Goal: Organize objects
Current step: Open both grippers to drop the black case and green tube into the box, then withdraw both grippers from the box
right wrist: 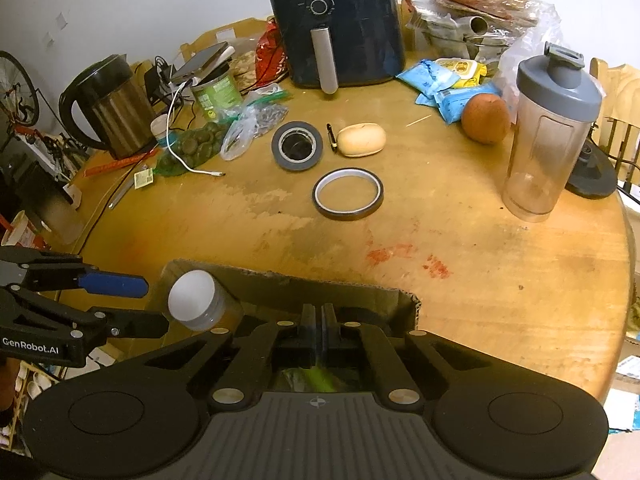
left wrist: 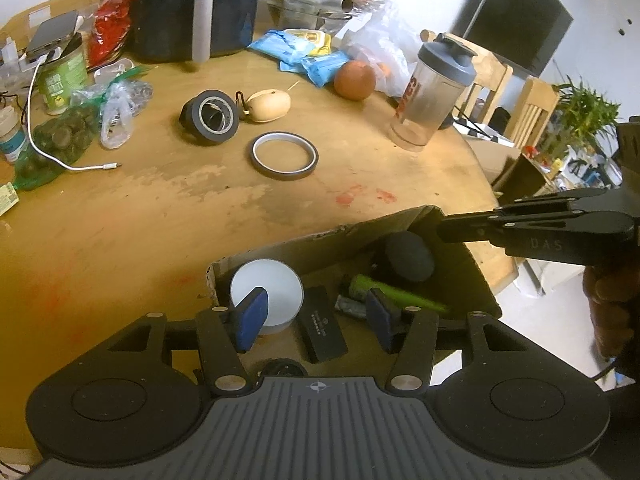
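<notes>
An open cardboard box [left wrist: 320, 240] sits at the table's near edge. It holds a white-lidded jar [left wrist: 276, 288], a flat black case [left wrist: 322, 332], a green stick-like item [left wrist: 400, 294] and a round black object [left wrist: 409, 257]. My left gripper [left wrist: 316, 316] hangs over the box, open, with its blue pads [left wrist: 252, 318] apart and nothing pinched between them. My right gripper [right wrist: 318, 320] is shut and empty over the box's far wall [right wrist: 320, 288], and its tips show by the box's right corner in the left wrist view. Farther out lie a black tape roll [right wrist: 297, 145], a thin tape ring [right wrist: 348, 193] and a beige oval case [right wrist: 361, 140].
At the back of the round wooden table [right wrist: 500, 280] stand an air fryer [right wrist: 340, 20], a kettle [right wrist: 108, 112], a green can [right wrist: 216, 96] and bagged clutter. A shaker bottle [right wrist: 548, 136] and an orange fruit [right wrist: 485, 118] are at the right. A white cable [left wrist: 60, 160] trails on the left.
</notes>
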`<control>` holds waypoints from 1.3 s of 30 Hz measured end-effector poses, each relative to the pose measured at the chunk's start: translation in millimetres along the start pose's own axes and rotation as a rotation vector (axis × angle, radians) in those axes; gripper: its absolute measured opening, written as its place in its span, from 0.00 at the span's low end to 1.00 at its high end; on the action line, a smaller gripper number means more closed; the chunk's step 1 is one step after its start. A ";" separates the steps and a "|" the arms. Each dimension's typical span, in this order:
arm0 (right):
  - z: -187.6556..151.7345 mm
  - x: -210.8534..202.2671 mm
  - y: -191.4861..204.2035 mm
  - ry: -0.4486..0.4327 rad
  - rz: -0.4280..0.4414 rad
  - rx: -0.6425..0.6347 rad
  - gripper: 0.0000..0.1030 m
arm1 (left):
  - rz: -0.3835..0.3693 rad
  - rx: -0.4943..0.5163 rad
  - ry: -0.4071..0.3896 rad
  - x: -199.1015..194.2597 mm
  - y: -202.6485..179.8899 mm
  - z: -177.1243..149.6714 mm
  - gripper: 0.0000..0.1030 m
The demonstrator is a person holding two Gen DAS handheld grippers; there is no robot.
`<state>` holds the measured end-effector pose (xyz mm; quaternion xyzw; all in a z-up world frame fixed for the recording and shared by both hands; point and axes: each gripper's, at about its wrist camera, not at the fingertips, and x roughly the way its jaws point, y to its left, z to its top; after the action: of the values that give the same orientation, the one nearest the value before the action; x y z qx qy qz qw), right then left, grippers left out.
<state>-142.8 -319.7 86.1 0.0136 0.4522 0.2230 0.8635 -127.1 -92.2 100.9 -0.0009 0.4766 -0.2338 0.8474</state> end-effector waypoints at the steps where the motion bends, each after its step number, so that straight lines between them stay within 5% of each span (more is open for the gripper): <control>1: -0.1 -0.3 0.6 0.000 0.001 -0.002 0.05 | 0.001 -0.002 -0.001 -0.7 0.3 -0.5 0.52; 11: -1.0 2.3 10.2 0.031 0.012 -0.035 0.08 | 0.020 -0.020 -0.005 -5.5 1.9 -6.5 0.52; 13: -0.4 4.2 14.1 0.042 -0.003 -0.050 0.16 | 0.024 -0.024 -0.002 -6.3 3.0 -7.9 0.52; 14: 0.0 5.2 16.0 0.047 -0.011 -0.057 0.35 | 0.029 -0.026 0.001 -6.7 3.7 -8.6 0.53; 15: 0.1 6.3 17.7 0.048 -0.022 -0.064 0.68 | 0.034 -0.028 0.004 -6.5 4.4 -8.9 0.55; 17: 0.1 8.3 20.7 0.041 -0.058 -0.081 0.99 | 0.051 -0.033 0.011 -6.0 6.3 -9.3 0.67; 30: 3.5 38.8 23.3 0.177 -0.147 -0.105 1.00 | 0.153 -0.100 -0.005 -7.4 19.3 -12.0 0.86; 39: 8.8 46.4 12.5 0.219 -0.195 -0.095 1.00 | 0.186 -0.098 0.023 1.5 21.5 -3.2 0.89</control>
<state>-117.8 -288.5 58.2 -0.0957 0.5318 0.1594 0.8262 -120.6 -72.9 93.1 0.0045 0.4952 -0.1302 0.8590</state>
